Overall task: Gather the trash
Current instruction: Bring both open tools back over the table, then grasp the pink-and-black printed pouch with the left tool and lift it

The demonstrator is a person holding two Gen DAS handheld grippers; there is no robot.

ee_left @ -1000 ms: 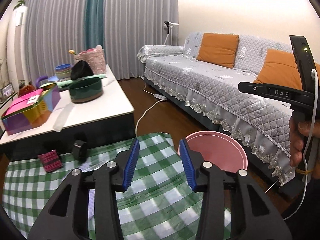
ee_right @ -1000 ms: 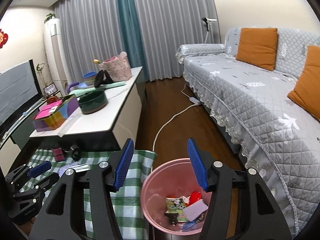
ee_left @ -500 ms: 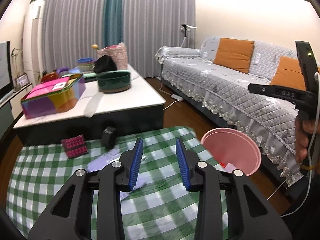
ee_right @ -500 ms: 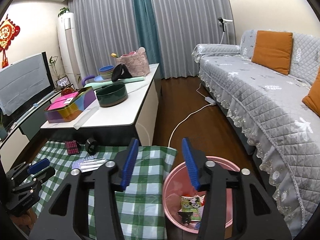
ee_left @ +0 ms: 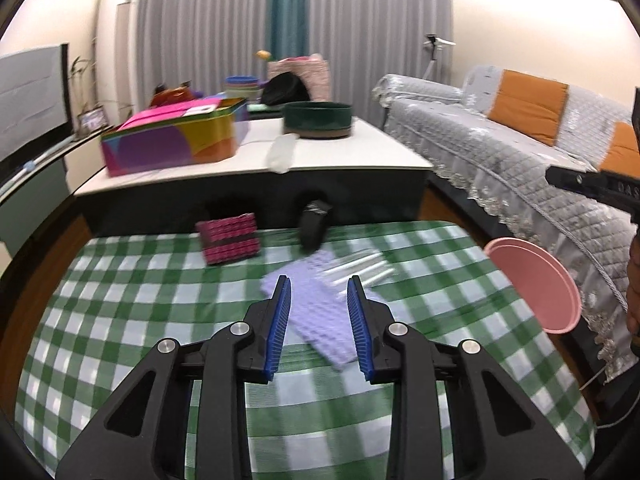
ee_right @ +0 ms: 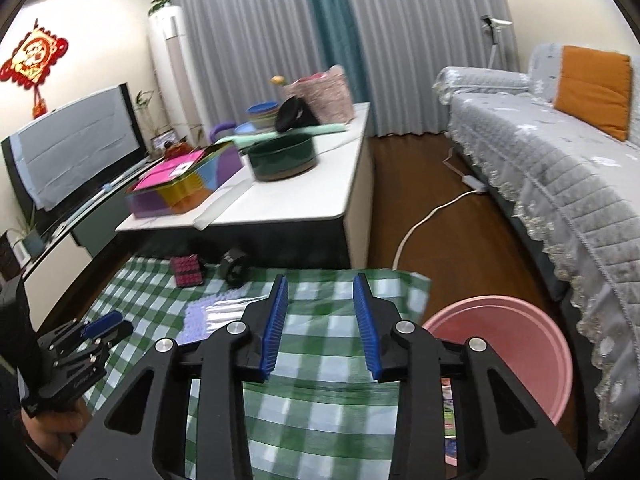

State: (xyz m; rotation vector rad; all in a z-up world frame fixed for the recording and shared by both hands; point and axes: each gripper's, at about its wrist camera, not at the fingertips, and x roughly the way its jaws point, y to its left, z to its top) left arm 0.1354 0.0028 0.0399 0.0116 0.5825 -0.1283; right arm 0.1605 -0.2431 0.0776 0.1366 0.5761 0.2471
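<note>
While both jaws narrow on nothing, the left gripper (ee_left: pixel 318 292) nears the purple mat (ee_left: pixel 320 312); right gripper (ee_right: pixel 320 312) empty; bucket (ee_right: pixel 520 344) at three o'clock; straws (ee_left: pixel 356 268) may scatter.

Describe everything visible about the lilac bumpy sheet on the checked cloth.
The lilac bumpy foam-like sheet is a thin, roughly rectangular piece with a raised dot texture. It lies flat and skewed on the green-and-white checked cloth, its far end under or against a clear plastic wrapper. The closing left gripper frames it; contact cannot be told.
</note>
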